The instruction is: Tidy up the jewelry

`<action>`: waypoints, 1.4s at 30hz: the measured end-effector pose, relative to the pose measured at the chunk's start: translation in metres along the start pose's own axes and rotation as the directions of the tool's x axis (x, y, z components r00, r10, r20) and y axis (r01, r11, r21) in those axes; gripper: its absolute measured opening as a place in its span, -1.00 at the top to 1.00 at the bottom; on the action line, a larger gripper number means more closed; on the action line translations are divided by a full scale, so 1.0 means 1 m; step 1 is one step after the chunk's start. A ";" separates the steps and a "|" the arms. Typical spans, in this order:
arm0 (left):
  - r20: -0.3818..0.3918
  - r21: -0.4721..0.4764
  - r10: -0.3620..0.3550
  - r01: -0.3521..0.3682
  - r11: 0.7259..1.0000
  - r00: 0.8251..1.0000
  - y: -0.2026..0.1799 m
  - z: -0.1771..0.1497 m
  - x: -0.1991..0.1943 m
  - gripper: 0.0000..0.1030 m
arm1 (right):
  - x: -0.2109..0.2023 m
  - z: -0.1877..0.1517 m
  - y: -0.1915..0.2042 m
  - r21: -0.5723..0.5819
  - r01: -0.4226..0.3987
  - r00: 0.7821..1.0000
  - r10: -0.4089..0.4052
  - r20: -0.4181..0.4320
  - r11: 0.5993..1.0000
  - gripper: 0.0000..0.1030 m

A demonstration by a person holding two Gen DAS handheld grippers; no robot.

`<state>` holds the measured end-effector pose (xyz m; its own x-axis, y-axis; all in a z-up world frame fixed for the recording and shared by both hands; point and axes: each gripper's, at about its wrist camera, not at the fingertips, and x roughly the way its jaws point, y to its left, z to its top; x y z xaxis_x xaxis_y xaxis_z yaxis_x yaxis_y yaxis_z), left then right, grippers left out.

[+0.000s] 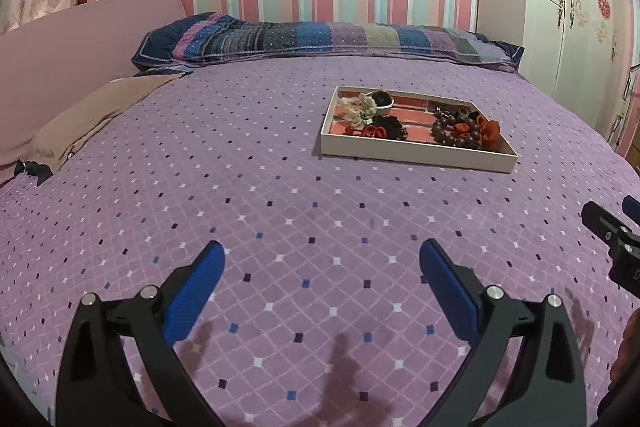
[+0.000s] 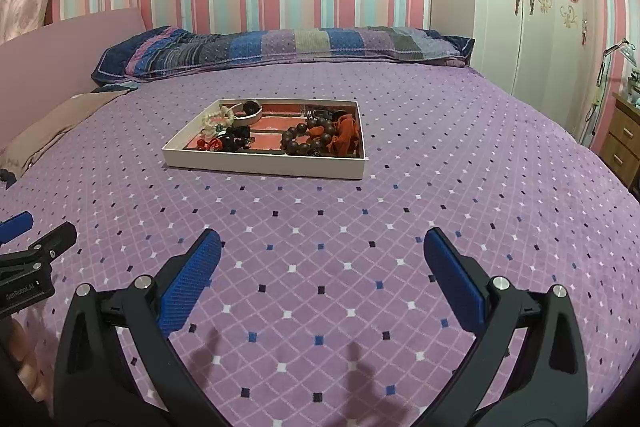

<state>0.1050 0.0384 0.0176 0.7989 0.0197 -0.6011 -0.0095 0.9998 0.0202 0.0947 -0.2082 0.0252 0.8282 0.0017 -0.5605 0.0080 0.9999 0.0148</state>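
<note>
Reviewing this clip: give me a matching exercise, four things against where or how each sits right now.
1. tray
2. dark wooden beads
3. cream flower piece
4. left gripper

a. open, above bare bedspread
b. tray's far left corner
c. on the bedspread
d. tray's right half, beside orange fabric

Pairs: 1-c, 2-d, 3-b, 4-a

Brand: "GenRobot.AI" in small white letters, partly dim.
Carrier: black body of the left gripper (image 2: 12, 227), seen at the left edge of the right wrist view.
Other readable text: none.
</note>
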 end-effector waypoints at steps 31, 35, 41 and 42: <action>0.026 0.026 0.023 -0.024 0.999 0.999 -0.007 -0.002 -0.001 -0.86 | -0.002 0.002 0.002 -0.004 0.015 1.000 -0.014 0.012 1.000 -0.92; 0.027 0.026 0.022 -0.023 0.999 0.999 -0.007 -0.002 -0.001 -0.86 | -0.003 0.002 0.002 -0.003 0.015 1.000 -0.015 0.013 1.000 -0.92; 0.027 0.027 0.022 -0.023 0.999 0.999 -0.006 -0.002 -0.001 -0.86 | -0.003 0.001 0.000 0.001 0.016 1.000 -0.016 0.015 1.000 -0.92; 0.027 0.026 0.022 -0.023 0.999 0.999 -0.006 -0.002 -0.001 -0.86 | -0.003 0.001 0.000 0.002 0.016 1.000 -0.016 0.015 1.000 -0.92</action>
<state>0.1027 0.0320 0.0168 0.8146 0.0416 -0.5785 -0.0120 0.9984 0.0550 0.0927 -0.2083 0.0281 0.8361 -0.0143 -0.5484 0.0221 0.9997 0.0075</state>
